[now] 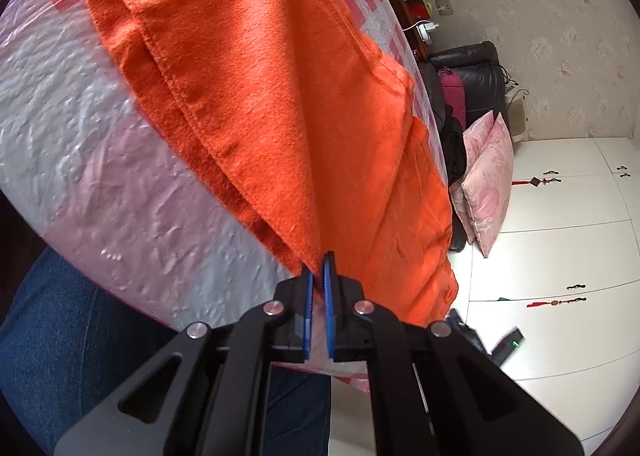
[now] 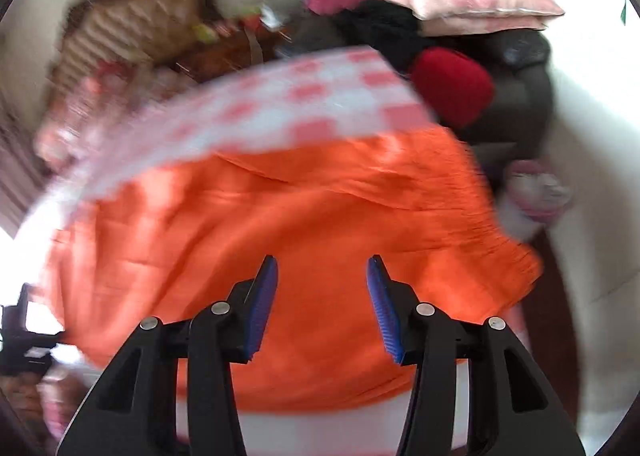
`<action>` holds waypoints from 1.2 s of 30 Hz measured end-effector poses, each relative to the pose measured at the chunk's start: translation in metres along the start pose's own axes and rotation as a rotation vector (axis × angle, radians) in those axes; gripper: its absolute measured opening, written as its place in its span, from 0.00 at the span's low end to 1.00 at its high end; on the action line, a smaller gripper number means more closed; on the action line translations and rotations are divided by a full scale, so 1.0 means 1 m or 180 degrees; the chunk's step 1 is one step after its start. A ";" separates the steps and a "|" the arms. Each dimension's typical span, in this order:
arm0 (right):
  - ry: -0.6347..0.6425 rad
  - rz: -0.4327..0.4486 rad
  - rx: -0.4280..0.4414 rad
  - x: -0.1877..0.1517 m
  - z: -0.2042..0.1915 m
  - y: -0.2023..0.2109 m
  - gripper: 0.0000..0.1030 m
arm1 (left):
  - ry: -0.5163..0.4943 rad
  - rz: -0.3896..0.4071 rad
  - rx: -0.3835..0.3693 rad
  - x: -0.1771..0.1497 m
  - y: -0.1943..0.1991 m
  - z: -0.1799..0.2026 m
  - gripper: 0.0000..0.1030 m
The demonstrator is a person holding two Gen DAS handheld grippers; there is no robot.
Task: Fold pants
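Orange pants [image 1: 256, 96] lie stretched across a round table covered in a pink-and-white checked plastic cloth [image 1: 80, 128]. At the near table edge my left gripper [image 1: 319, 262] is shut on a corner of the orange fabric, which runs taut from its blue pads up across the table. In the blurred right wrist view the orange pants [image 2: 304, 216] spread over the table edge. Above them my right gripper [image 2: 322, 268] stands open, its blue pads [image 2: 262, 296] well apart with nothing between them.
A person's blue-jeaned leg [image 1: 52, 336] is at the table's near left. A black leather sofa [image 1: 476, 80] with pink cushions [image 1: 488, 176] stands beyond the table. White cabinet doors [image 1: 568, 256] and a small black device [image 1: 508, 346] lie to the right. A carved wooden headboard [image 2: 132, 28] is behind.
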State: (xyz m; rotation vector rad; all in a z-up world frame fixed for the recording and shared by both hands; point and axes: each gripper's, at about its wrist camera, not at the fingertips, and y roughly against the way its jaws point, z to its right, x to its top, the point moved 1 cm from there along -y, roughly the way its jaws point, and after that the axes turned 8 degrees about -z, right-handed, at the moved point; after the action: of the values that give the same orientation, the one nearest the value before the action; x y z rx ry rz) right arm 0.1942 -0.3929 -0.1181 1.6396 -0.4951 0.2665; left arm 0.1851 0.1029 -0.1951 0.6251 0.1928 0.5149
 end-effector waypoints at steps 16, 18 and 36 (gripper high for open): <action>0.0398 0.0295 -0.0511 0.033 -0.040 0.017 0.64 | -0.2634 0.0971 0.2303 0.086 -0.007 0.116 0.33; 0.0340 0.0195 -0.0590 0.057 -0.039 -0.006 0.64 | -0.2598 0.0693 0.2411 0.117 -0.027 0.111 0.33; 0.0364 0.0213 -0.1068 0.058 -0.066 -0.009 0.65 | -0.1656 0.1146 0.2068 0.126 0.164 -0.019 0.41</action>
State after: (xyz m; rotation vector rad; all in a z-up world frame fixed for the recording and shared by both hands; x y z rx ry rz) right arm 0.2563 -0.3368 -0.0913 1.2759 -0.4799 0.3074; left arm 0.2212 0.2904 -0.1144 1.4196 -0.2665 0.6179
